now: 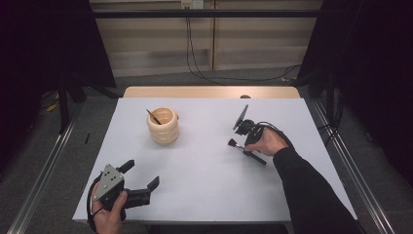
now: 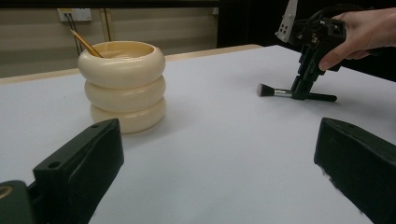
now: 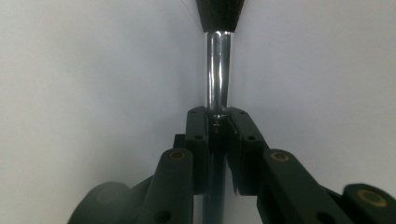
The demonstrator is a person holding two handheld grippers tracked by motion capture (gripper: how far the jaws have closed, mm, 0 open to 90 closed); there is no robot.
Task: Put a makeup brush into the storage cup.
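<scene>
White table (image 1: 204, 185), unlabelled makeup brush (image 2: 275, 92), right gripper (image 3: 218, 122) clamped

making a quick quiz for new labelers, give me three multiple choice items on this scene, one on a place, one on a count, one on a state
1. Where does the makeup brush lie?
A. inside the cup
B. on the white table, right of the cup
C. on the floor

2. How many stacked rings make up the cream cup?
A. one
B. three
C. five

3. How do the jaws of the right gripper stand?
A. shut on the brush's handle
B. wide open above the cup
C. shut on nothing

Answers:
1 B, the high view shows it flat on the tabletop.
2 B, the left gripper view shows three bulges.
3 A, the right gripper view shows both pads against the handle below the silver ferrule.
</scene>
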